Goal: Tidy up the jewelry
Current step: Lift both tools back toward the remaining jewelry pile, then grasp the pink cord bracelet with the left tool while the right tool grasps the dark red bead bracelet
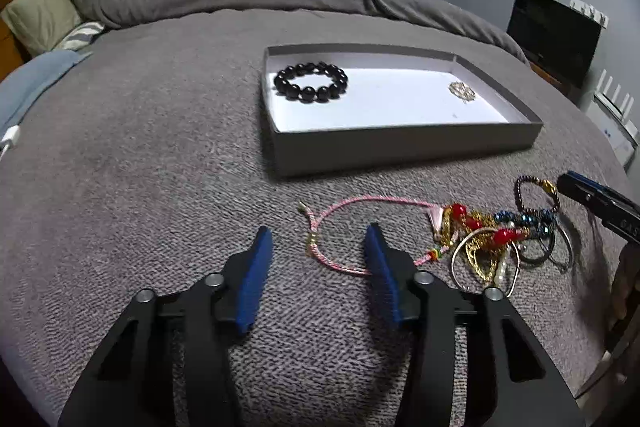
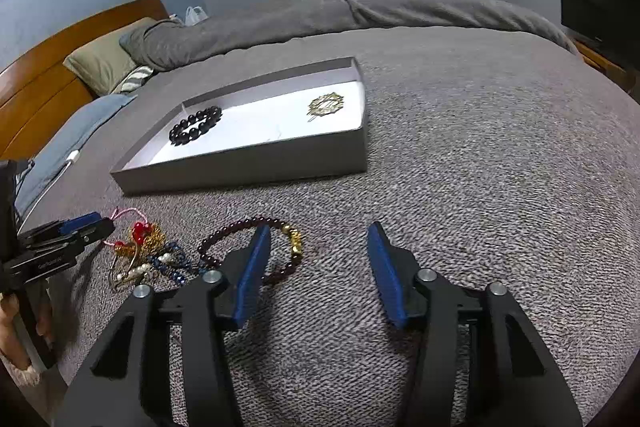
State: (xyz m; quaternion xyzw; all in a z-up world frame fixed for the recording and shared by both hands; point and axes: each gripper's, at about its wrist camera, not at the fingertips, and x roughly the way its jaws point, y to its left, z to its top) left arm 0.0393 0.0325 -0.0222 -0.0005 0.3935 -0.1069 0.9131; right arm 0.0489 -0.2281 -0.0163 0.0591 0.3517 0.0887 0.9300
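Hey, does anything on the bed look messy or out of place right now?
Yes: several pieces lie tangled in a jewelry heap on the grey blanket, outside the tray. Only the black bead bracelet and a gold piece lie inside.

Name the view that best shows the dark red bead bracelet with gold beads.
Right wrist view: the dark red bead bracelet lies close ahead, partly behind one gripper finger. Left wrist view shows it small, far right, beside the jewelry pile.

Glossy black bead bracelet (image 1: pixel 311 82); matt grey cardboard tray (image 1: pixel 400 143); rough woven blanket (image 1: pixel 160 167).

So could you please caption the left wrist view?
Open left gripper over pink cord bracelet; grey tray holds black bead bracelet.
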